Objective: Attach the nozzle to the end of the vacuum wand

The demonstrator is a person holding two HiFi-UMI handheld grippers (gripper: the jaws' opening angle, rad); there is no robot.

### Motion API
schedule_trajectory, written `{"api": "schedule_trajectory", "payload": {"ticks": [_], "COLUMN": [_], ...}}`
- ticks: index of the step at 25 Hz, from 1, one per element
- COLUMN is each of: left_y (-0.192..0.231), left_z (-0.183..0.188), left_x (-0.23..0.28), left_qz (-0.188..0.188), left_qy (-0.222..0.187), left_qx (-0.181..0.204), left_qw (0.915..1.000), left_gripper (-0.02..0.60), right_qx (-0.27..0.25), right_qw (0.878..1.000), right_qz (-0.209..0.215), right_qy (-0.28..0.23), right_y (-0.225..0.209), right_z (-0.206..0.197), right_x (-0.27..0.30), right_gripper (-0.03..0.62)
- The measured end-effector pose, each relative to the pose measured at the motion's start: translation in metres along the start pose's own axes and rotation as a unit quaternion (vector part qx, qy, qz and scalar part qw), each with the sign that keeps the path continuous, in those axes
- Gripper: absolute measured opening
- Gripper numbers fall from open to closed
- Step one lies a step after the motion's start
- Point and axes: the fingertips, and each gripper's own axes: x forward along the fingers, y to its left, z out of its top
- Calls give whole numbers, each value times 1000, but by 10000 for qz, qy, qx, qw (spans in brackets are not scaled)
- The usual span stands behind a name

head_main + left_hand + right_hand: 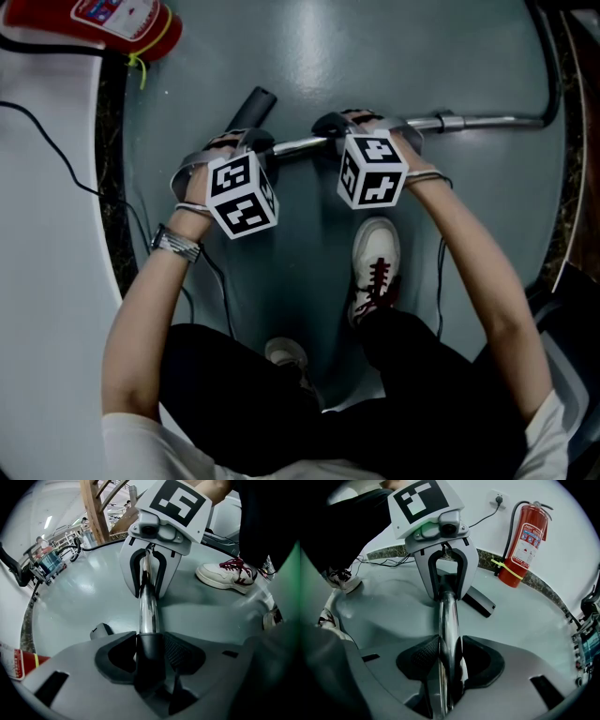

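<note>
Closest in, a white shoe [375, 258] with red laces stands on the grey floor [375, 56] at six o'clock from the right gripper [449, 660]. Both forearms reach forward side by side, and each hand tips its gripper steeply down toward the floor. A metal watch [176, 244] sits on the left wrist. The left gripper [151, 656] has its fingers [183, 651] partly spread and clenched on a black collar [150, 641] at the end of the vacuum wand [449, 616], with a pad pressing each side. The right gripper's fingers [422, 660], also partly spread, clamp the chrome tube itself just beside the left gripper, at its three o'clock. The two grippers face each other along the tube. From the right gripper the wand runs on over the floor toward three o'clock. The nozzle [251, 106], a black bar, lies just beyond the left gripper at its one o'clock, angled away from the wand's line. Whether it joins the gripped collar I cannot tell. Farthest off, at ten o'clock, a red fire extinguisher [122, 23] stands by the wall.
</note>
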Motion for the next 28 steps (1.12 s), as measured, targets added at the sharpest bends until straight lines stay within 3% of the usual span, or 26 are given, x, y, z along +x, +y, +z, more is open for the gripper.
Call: {"api": "schedule_trajectory", "payload": {"ticks": [8,13,16,20,28], "left_y": [4,12,29,49,58], "left_z": [3,15,21,32,69], "left_x": [-11,-31,-48,-69,-107], "left_qz": [31,69,418,949,1319], "left_qy": [-270,-726,-977,-1235,-2034], "left_qx": [-226,-610,-762,-750,-924], "left_qw": [9994,9955,9914,9849,9658], "left_gripper": [181,139,76,15,0], "right_qx": [369,1085,1474,1551,1790], "right_qw": [9985,9901,9811,9720,9510], "right_qz": [-250,-580,-929,-1522,-2134], "right_qy": [-304,-675,-837,-893,-1340], "right_y": [-4,-14,-26,-45,-58], "right_z": [-2,-6,-14,-23,-9], "right_x": [-20,-42,-64,-92,-139], "right_gripper": [167,166,151,109,57]}}
